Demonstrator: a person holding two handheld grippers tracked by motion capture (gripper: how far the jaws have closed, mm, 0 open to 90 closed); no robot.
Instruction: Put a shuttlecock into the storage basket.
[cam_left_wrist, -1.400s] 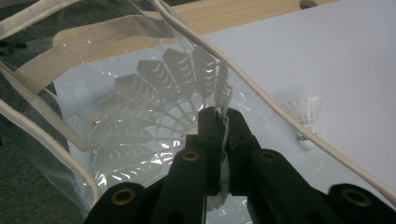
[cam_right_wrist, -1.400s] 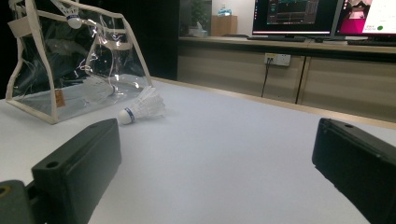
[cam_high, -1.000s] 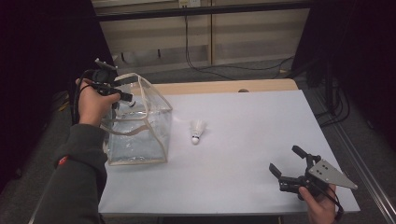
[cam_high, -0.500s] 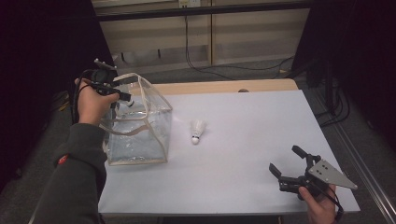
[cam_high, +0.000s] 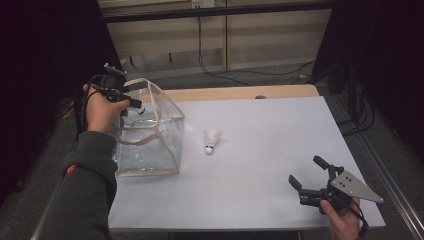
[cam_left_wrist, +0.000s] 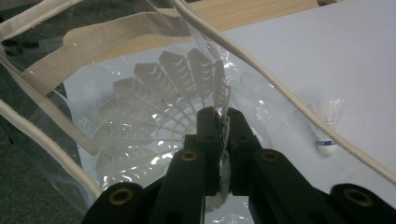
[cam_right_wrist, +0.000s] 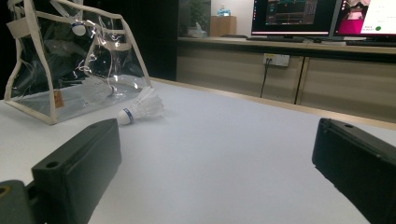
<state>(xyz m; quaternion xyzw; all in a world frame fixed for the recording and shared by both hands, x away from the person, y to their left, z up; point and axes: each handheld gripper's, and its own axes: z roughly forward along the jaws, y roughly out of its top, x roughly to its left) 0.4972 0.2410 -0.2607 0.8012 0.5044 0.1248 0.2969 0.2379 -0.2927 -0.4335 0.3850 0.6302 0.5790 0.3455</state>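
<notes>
Left claw (cam_left_wrist: 223, 122) unmoved, clamped on shuttlecock (cam_left_wrist: 154, 112) over bag (cam_high: 150, 135).

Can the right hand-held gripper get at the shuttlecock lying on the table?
Probably yes: the right hand-held gripper is open, and only bare table lies between it and the shuttlecock, beside the clear bag.

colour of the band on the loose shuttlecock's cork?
Blue, on the white shuttlecock lying on the table; clearest in the right gripper view.
</notes>
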